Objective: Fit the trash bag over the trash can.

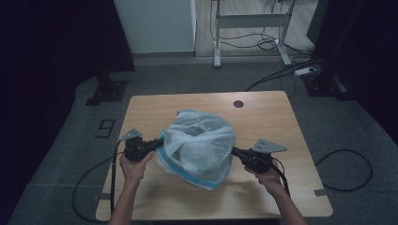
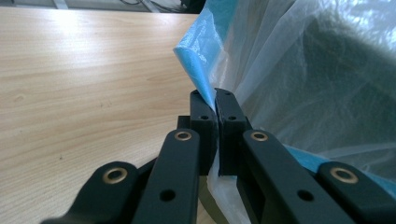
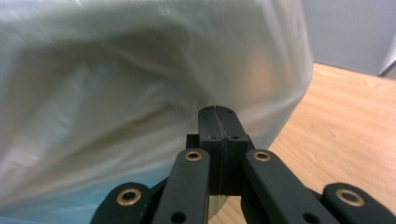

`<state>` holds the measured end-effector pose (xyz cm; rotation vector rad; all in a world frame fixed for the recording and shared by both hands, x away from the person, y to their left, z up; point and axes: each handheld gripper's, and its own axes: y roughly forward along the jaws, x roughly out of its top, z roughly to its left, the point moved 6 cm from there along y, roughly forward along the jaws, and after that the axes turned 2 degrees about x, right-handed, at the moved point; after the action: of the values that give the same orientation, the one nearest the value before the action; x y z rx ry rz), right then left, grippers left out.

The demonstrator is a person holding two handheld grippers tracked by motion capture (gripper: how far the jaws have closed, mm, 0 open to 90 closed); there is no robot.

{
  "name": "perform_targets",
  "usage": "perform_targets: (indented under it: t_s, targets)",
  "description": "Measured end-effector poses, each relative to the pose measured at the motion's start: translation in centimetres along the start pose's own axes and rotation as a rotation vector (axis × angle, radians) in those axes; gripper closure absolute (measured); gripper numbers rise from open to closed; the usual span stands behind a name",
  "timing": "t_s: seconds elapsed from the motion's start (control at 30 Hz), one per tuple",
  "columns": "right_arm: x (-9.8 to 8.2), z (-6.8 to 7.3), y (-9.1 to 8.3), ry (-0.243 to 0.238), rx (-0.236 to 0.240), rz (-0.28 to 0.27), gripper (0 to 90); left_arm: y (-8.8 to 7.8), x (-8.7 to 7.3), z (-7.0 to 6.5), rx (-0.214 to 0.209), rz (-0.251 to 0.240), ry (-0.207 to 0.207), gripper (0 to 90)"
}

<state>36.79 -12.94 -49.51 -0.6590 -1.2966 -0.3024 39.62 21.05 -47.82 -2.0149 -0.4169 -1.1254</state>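
between the left gripper (image 1: 158, 140) and right gripper (image 1: 233, 151) the plastic bag (image 1: 199, 145) bulks up, blocking any straight pass. bare table (image 1: 155, 197) lies open behind both, toward the person, and beyond the bag at the far edge.

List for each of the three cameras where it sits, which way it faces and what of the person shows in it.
High view: above the person's side, looking forward and down at the table; forearms, left gripper and right gripper flank the plastic bag.
Left gripper view: rides that gripper, jaws shut on the bag's blue-edged film.
Right gripper view: rides that gripper, jaws shut against the bag.
All views share bag and tabletop.
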Motion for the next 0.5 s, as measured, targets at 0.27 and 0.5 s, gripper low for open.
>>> perform_targets:
  t_s: [0.27, 0.5]
  targets:
    - [-1.5, 0.3, 0.8, 0.020, -0.001, 0.036, 86.0, 0.1, -0.3, -0.1, -0.004, 0.019, 0.010, 86.1]
    - [-0.9, 0.0, -0.5, 0.024, -0.036, 0.004, 72.1, -1.0, 0.2, 0.0, 0.037, -0.020, 0.014, 57.9]
